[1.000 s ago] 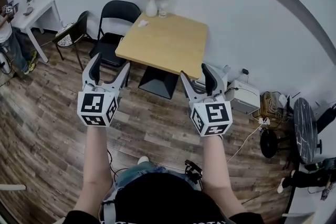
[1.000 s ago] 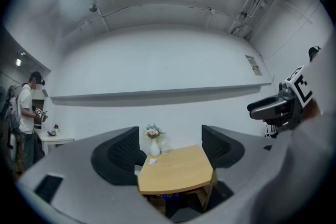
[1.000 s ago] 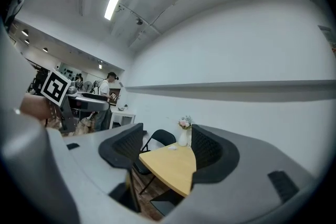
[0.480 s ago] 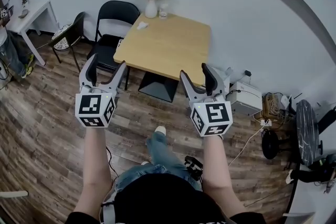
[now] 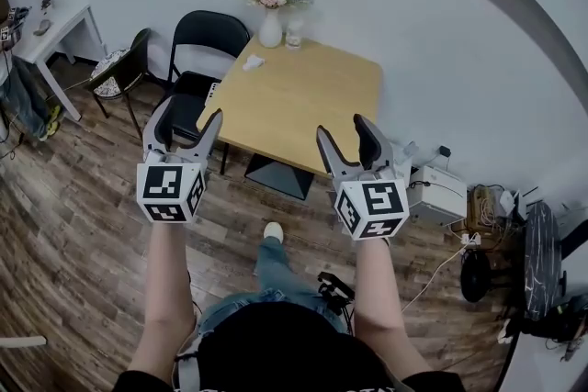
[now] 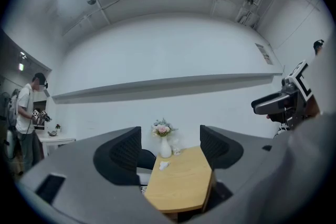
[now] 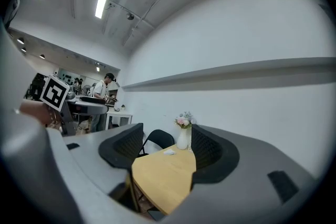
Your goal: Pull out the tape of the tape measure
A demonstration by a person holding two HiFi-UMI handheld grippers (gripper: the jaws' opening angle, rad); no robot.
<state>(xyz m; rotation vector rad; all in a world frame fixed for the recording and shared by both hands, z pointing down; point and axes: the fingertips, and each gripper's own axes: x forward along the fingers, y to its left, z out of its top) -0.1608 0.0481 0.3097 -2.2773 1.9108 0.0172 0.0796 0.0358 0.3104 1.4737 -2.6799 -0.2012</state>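
Note:
No tape measure can be made out for certain. A small white object (image 5: 254,62) lies on the wooden table (image 5: 303,106) near a white vase of flowers (image 5: 270,28). My left gripper (image 5: 188,117) is held in the air before the table's near left edge. Its jaws are open and have just been closing slightly, with nothing between them. My right gripper (image 5: 345,133) hovers open and empty by the table's near right corner. In the left gripper view the table (image 6: 181,186), the vase (image 6: 165,148) and the white object (image 6: 164,166) show between the fingers (image 6: 126,152). The right gripper view shows the same table (image 7: 160,181) and vase (image 7: 183,140).
A black folding chair (image 5: 204,41) stands at the table's left and another (image 5: 124,60) further left by a white desk (image 5: 55,28). A white box (image 5: 439,193) and cables lie on the floor at the right. A person (image 6: 26,113) stands at the far left.
Both grippers have moved forward toward the table, which now lies closer beneath them. The person's foot has stepped forward.

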